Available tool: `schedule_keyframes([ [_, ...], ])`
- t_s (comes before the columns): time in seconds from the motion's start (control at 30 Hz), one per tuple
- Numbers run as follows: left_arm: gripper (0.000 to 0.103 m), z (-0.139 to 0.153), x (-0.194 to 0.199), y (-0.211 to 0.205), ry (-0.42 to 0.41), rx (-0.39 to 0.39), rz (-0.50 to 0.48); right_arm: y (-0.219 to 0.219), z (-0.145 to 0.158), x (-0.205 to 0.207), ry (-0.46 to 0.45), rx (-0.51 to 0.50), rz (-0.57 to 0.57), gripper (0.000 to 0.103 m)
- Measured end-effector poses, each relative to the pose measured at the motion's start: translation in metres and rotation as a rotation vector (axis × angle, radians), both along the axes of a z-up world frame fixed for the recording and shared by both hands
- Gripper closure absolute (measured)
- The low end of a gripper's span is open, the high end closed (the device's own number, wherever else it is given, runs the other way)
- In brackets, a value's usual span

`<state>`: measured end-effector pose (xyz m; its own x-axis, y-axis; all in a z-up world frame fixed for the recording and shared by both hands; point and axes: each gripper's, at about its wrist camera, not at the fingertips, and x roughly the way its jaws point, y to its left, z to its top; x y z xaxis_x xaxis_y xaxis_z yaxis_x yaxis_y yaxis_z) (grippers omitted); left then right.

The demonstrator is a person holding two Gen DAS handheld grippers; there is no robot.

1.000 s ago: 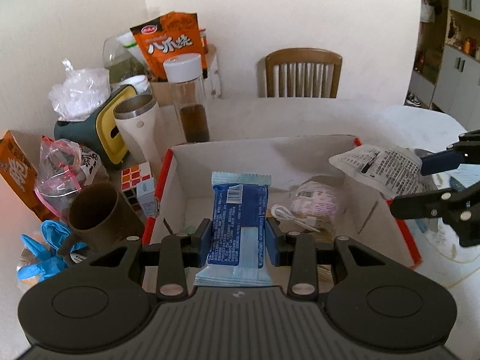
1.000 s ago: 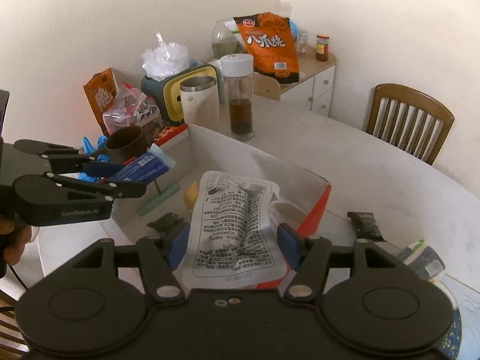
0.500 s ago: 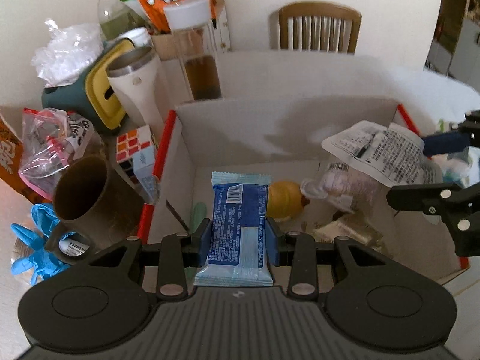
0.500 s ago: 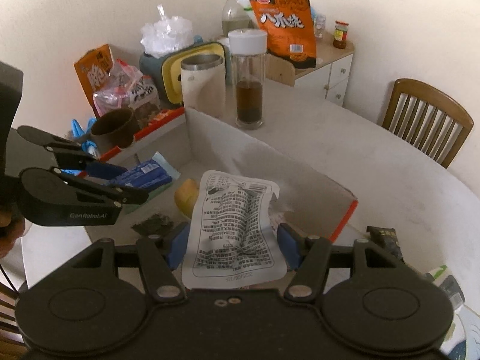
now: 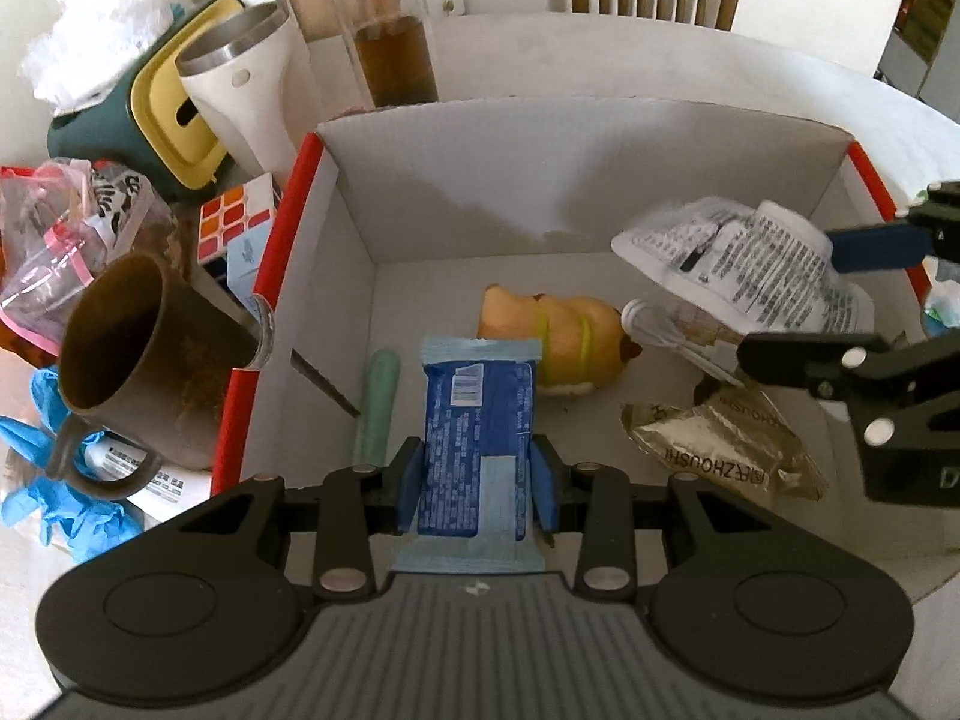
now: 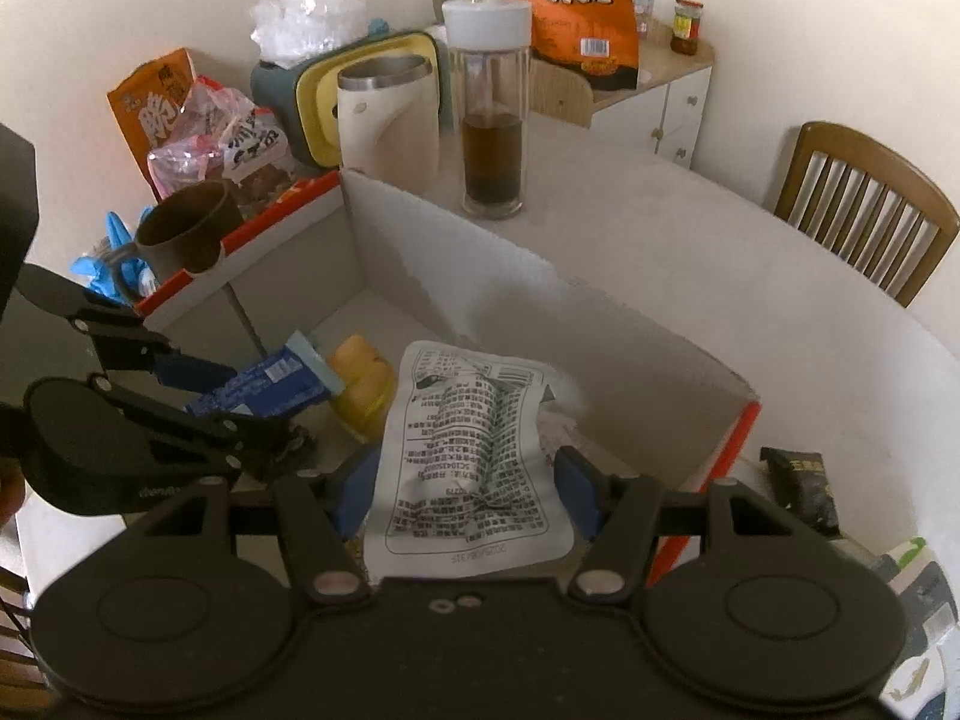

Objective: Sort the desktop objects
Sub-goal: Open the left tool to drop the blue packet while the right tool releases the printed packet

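left gripper (image 5: 477,480) pinches blue packet (image 5: 477,420), lengthwise forward | right gripper (image 6: 468,486) apparently clamps white pouch (image 6: 468,456), lengthwise forward

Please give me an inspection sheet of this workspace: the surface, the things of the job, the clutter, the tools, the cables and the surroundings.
Surface: pale table, crowded at its far left.
Job's things: open box holding a yellow toy, a green stick and a silver packet; blue packet and white pouch held over it.
Clutter: brown mug, cube, white tumbler, glass bottle, orange bag, blue gloves.
Tools: left tool shut on the blue packet; right tool shut on the white pouch.
Cables: white cable in the box.
Surroundings: chair, cabinet.
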<state>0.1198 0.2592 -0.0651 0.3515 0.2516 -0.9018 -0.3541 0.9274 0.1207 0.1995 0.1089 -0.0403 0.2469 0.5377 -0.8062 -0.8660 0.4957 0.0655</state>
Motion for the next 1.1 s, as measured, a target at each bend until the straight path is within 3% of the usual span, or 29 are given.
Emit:
schedule_keyframes([
  [0.6, 0.066, -0.006, 0.003, 0.005, -0.01, -0.053, 0.003, 0.008, -0.017, 0.0, 0.011, -0.079, -0.012, 0.034],
  [0.7, 0.056, -0.003, 0.0, 0.002, -0.022, -0.045, -0.008, 0.007, -0.015, -0.001, 0.026, -0.07, -0.017, 0.032],
  [0.77, 0.04, 0.0, -0.002, 0.0, -0.031, -0.031, -0.012, 0.005, -0.014, -0.002, 0.031, -0.065, -0.022, 0.032],
  [1.1, 0.034, 0.009, -0.009, 0.0, -0.061, -0.034, -0.025, -0.006, 0.001, -0.011, 0.028, -0.032, -0.02, 0.031],
])
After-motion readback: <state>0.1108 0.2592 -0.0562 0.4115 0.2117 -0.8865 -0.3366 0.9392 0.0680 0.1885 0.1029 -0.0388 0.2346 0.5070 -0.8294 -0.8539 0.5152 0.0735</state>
